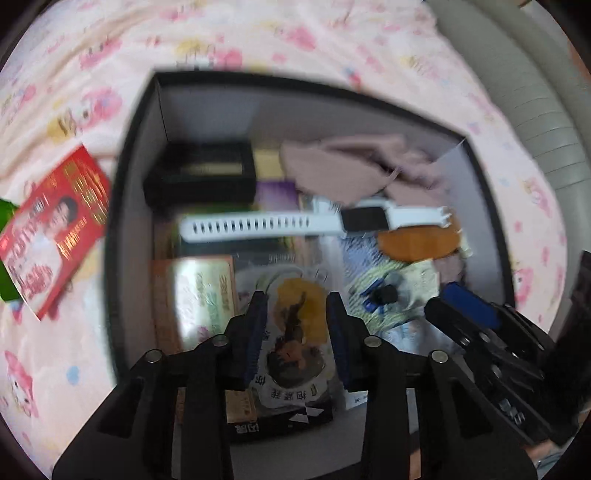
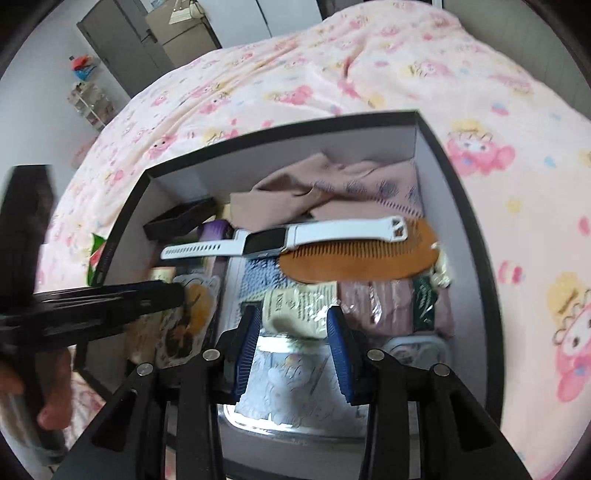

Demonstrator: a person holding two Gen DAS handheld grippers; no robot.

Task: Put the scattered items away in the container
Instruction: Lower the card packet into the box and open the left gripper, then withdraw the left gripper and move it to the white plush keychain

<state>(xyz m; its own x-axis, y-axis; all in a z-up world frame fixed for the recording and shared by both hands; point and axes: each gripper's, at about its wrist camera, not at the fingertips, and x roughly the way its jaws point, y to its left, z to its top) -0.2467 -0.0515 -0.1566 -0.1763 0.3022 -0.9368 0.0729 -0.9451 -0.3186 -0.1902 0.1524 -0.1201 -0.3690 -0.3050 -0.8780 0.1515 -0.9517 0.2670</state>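
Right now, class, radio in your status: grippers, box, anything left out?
Left gripper and right gripper open, empty, over box. Watch inside. Red card outside on the bed.

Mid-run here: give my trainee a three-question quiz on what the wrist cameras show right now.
1. True or false: the white watch lies inside the black box.
2. What does the watch's strap end rest on? A) wooden comb B) pillow C) floor
3. Which flat item remains outside the box on the bedspread?

Key: 1 true. 2 A, the wooden comb. 3 the red envelope.
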